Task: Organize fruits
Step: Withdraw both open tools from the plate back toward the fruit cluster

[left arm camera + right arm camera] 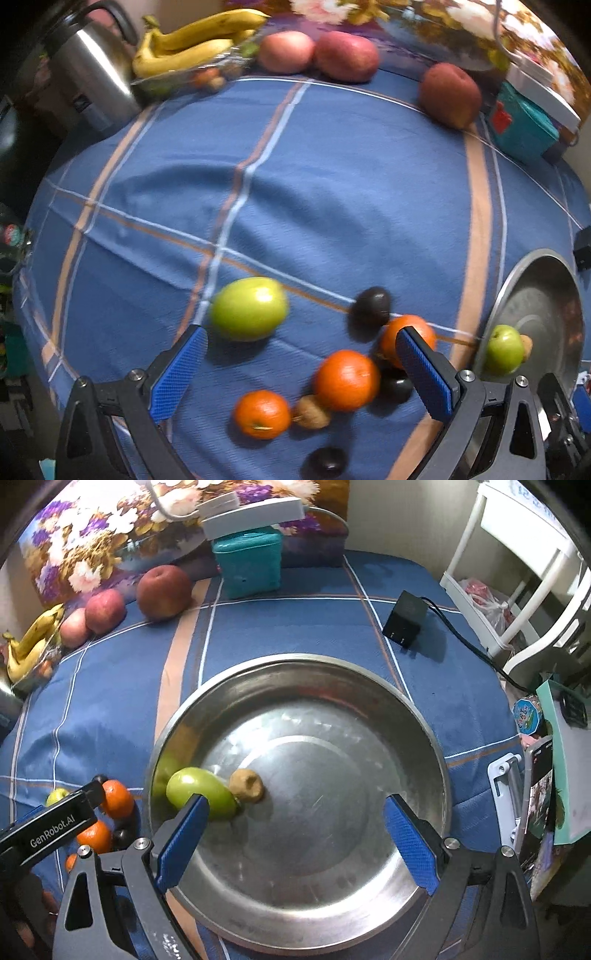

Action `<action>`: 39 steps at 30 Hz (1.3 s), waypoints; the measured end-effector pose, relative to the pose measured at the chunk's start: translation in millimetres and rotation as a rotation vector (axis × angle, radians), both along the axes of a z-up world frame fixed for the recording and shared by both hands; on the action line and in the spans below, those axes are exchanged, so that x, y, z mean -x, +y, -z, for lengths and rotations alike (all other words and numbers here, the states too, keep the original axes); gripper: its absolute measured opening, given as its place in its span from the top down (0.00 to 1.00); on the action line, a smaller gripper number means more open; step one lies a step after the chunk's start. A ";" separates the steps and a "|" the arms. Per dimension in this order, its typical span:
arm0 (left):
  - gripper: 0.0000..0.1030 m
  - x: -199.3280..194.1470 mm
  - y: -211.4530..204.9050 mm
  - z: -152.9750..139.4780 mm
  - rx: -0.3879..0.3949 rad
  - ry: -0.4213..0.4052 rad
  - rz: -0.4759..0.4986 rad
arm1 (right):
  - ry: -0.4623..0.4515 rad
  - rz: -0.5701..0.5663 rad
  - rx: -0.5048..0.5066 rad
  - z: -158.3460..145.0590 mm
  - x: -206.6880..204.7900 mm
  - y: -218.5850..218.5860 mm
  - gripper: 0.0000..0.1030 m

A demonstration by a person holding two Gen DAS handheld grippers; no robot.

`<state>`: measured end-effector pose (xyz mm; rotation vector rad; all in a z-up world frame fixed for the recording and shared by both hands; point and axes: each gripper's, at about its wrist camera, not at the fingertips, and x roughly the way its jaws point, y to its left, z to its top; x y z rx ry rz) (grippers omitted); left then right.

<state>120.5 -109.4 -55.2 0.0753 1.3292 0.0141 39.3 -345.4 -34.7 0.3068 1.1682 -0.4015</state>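
The landmark is the wide, shallow stainless-steel bowl resting on the blue plaid tablecloth. Inside it, by its left wall in the right wrist view, lie 2 things touching each other: a smooth green oval fruit and a small tan, rough-skinned round fruit.

The right gripper hangs over the bowl with its blue-padded jaws spread wide — nothing is between them, and the green fruit lies just beyond the left pad.

The left gripper is just left of the bowl, over the loose fruit on the cloth, its jaws also spread wide and pinching nothing. Between and around its pads, near the bowl's left rim, lie 3 round oranges, 1 larger green fruit, a second small tan fruit and 3 dark, nearly black round fruits.

Well beyond the bowl, along the far edge of the cloth, sit 3 red apples and a bunch of yellow bananas — beside them a steel kettle. Behind the bowl stand a teal plastic box and a black power adapter.
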 end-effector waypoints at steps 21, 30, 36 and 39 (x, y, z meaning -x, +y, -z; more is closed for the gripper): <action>0.00 19.3 84.0 -4.4 -0.029 -0.068 -0.062 | -0.058 -0.086 -0.024 -18.2 7.3 68.5 0.08; 0.00 20.4 101.7 -5.1 0.027 -0.060 -0.030 | -0.051 -0.117 -0.039 -15.3 4.6 97.4 0.08; 0.00 18.4 114.3 -6.6 0.090 -0.063 -0.049 | -0.044 -0.160 -0.037 -11.5 -2.2 116.9 0.08; 0.00 16.7 119.6 -4.0 0.122 -0.050 -0.055 | -0.040 -0.179 -0.043 -9.1 -6.5 125.8 0.08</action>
